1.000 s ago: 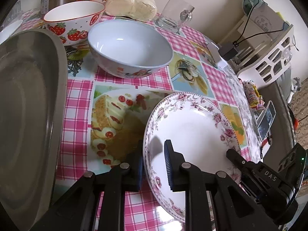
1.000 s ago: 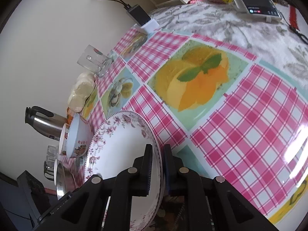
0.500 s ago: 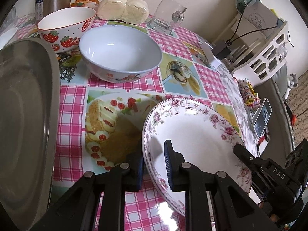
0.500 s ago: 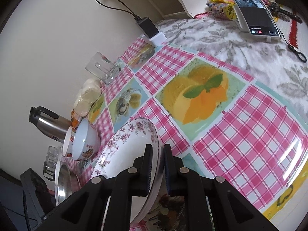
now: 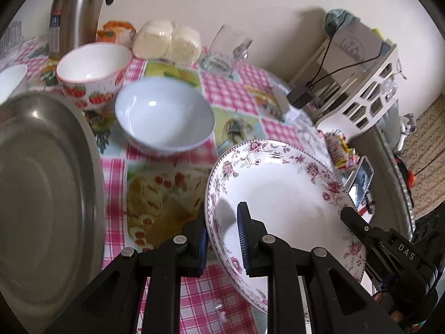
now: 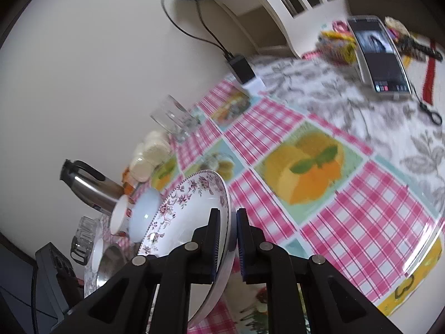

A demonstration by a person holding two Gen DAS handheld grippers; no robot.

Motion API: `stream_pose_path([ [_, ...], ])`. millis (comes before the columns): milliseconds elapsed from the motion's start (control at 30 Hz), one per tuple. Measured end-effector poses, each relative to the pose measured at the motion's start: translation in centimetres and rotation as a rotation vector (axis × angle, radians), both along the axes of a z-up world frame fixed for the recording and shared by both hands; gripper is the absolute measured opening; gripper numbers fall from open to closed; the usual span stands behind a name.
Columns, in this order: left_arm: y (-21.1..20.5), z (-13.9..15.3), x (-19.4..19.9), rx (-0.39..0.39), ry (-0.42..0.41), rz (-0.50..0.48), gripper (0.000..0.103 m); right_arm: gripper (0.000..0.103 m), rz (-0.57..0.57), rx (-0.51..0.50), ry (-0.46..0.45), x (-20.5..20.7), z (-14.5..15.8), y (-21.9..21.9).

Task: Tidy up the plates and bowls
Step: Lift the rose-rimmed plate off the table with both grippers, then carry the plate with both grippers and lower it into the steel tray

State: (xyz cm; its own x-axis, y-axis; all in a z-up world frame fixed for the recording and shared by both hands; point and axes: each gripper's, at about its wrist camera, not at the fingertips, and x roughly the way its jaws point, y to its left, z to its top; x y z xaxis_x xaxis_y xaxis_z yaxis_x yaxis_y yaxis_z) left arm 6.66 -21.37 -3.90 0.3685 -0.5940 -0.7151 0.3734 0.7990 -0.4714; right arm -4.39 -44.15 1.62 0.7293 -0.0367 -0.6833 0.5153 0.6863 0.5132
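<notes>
My left gripper (image 5: pixel 222 233) is clamped on the near rim of the floral plate (image 5: pixel 281 194), 1 pad under the edge and 1 on the white inner face. My right gripper (image 6: pixel 225 239) pinches the opposite rim of the same plate (image 6: pixel 192 211), its jaws nearly together with only the thin edge between them. In the left wrist view I can see the right gripper's black body (image 5: pixel 389 253) at the plate's far side.

The plate is tilted and clear of the checked tablecloth (image 5: pixel 230 91), held between the 2 grippers. Beyond it, on the cloth, sits a pale blue bowl (image 5: pixel 164 117), and just behind that a strawberry bowl (image 5: pixel 93 72), the 2 close together but whether they touch I cannot tell. A large steel pan (image 5: pixel 47 194) fills the left side of the left wrist view. Farther back stand a steel kettle (image 5: pixel 75 8), a wrapped pack of buns (image 5: pixel 167 41) and a glass mug (image 5: pixel 228 53) near the wall. A phone (image 6: pixel 381 55) lies on the grey leaf-patterned cloth (image 6: pixel 347 105), well apart from the plate.
</notes>
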Motion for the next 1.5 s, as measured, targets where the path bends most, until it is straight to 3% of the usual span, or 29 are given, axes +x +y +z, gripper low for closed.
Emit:
stream_pose_path([
  [400,4.8,4.7,0.1,-0.105,-0.115,0.038,0.02,0.013,0.032,-0.092,-0.127,0.7,5.7,4.4],
  [633,9.1,7.1,0.5,-0.113,-0.188,0.099,0.02,0.013,0.093,-0.115,-0.167,2.3,7.5,8.3],
  [1100,17.7,8.8,1.4,-0.104,-0.23,0.215,0.02,0.013,0.213,-0.104,-0.187,5.7,7.6,15.7],
  [1500,22.3,8.6,2.2,-0.077,-0.216,0.271,0.02,0.013,0.276,-0.079,-0.164,7.7,6.2,20.1],
])
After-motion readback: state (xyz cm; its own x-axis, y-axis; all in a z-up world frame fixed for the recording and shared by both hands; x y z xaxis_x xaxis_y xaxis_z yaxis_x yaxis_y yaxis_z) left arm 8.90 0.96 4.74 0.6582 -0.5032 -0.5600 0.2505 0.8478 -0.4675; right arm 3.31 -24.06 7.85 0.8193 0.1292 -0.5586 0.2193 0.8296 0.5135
